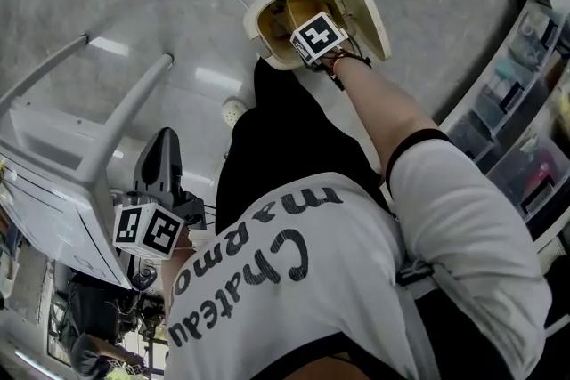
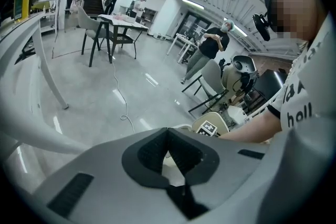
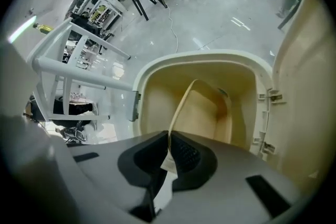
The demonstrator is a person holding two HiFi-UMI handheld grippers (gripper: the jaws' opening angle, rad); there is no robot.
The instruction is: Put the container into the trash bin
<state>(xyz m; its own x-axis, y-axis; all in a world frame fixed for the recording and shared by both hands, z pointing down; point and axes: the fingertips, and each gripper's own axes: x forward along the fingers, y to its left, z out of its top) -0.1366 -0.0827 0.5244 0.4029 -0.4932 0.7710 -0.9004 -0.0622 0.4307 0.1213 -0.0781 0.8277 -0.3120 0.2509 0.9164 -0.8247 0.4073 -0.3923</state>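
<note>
container (image 3: 205,110): tan, on edge, in bin (image 3: 152,73) mouth
bin: cream, on floor, lid (image 3: 307,76) swung up
R gripper (image 3: 169,139): jaws pinched on container rim
L gripper (image 2: 168,136): jaws together, nothing btwn, well apart from bin

The cream plastic trash bin (image 3: 199,56), centre frame, looks smooth and faintly glossy; the thin beige container (image 3: 202,113) is matt. The grey floor (image 3: 210,2) shines, polished. The right gripper (image 3: 169,135) is matt grey plastic, its pads (image 3: 186,153) ribbed.
</note>
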